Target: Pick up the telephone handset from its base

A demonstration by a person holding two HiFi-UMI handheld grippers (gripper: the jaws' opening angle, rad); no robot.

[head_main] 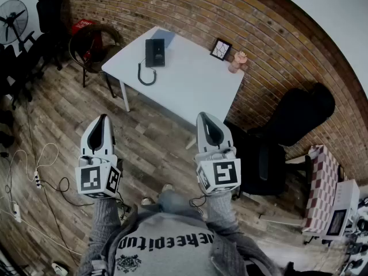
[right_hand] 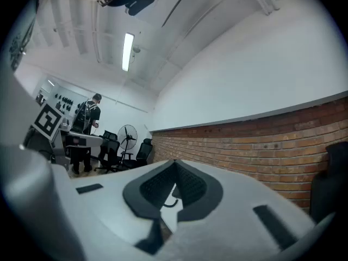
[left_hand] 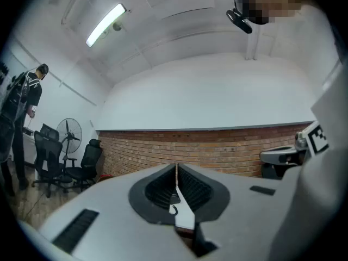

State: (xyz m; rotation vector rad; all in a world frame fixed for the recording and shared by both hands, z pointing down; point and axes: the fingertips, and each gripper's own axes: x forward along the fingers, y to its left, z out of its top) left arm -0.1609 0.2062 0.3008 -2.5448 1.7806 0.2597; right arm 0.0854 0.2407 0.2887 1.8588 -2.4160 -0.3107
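**Handset at rest, grippers not yet at the table.** The handset (head_main: pixel 150 52) lies on its base (head_main: pixel 157 53) near the far left corner of the table (head_main: pixel 190 88). At this range the two read as one dark block, and which side the handset occupies is hard to tell. A cord (head_main: pixel 144 76) loops from the block's near end toward the table's left edge. A frame (head_main: pixel 221 49) and a pink object (head_main: pixel 238 62) stand well apart from the phone, by the brick wall (head_main: pixel 190 10).

The left gripper (head_main: pixel 102 118) and right gripper (head_main: pixel 204 116) hang side by side over the wood floor (head_main: pixel 149 140), close to the person and far from the phone. In each gripper view the jaw tips meet and nothing is between them — both are closed and empty.

The step in hand is judged to be the approach, with the task barely begun. To do it well:
- Close the gap to the table first, and spread the chosen gripper's jaws before they arrive.
- Bring the jaws down across the handset's slim middle, not along its length.
- Clamp firmly and lift straight up — a sideways pull may drag the base by the cord.
- The free gripper could rest on the base to steady it.
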